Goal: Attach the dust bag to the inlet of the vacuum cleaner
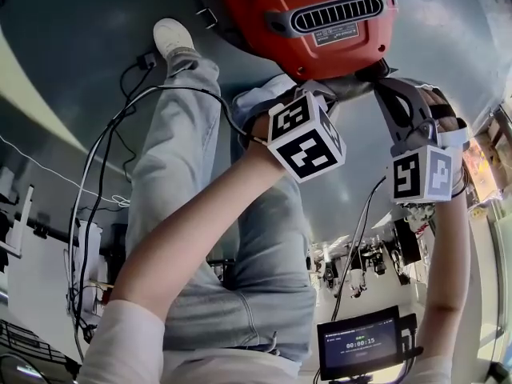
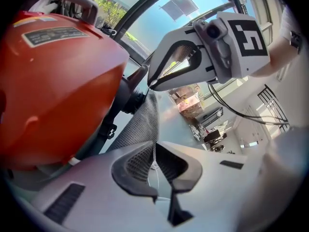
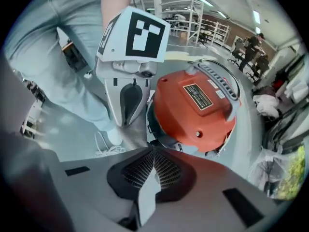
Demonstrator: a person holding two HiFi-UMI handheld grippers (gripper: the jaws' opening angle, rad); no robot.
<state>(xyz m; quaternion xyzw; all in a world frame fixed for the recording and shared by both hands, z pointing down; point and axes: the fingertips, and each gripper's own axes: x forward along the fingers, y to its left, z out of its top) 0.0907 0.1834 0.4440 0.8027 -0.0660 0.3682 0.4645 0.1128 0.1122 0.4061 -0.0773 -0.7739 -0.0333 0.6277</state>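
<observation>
The red vacuum cleaner [image 1: 304, 22] lies on the grey floor. Both grippers meet at its near edge. A grey mesh dust bag [image 2: 145, 124] runs from the vacuum's dark inlet [image 2: 129, 99] down between the jaws of my left gripper [image 2: 155, 151], which is shut on it. My right gripper [image 3: 153, 161] points steeply down and is shut on a pale strip of the same bag. In the right gripper view the left gripper [image 3: 128, 122] pinches the grey fabric [image 3: 137, 129] beside the vacuum [image 3: 193, 110]. In the head view the jaw tips and the bag are mostly hidden behind the marker cubes.
A person's leg in jeans and a white shoe [image 1: 172, 37] lie left of the vacuum. Black and white cables [image 1: 104, 158] trail over the floor at the left. A tablet with a timer [image 1: 360, 344] stands at the bottom. Shelving [image 3: 193, 18] lines the far side of the room.
</observation>
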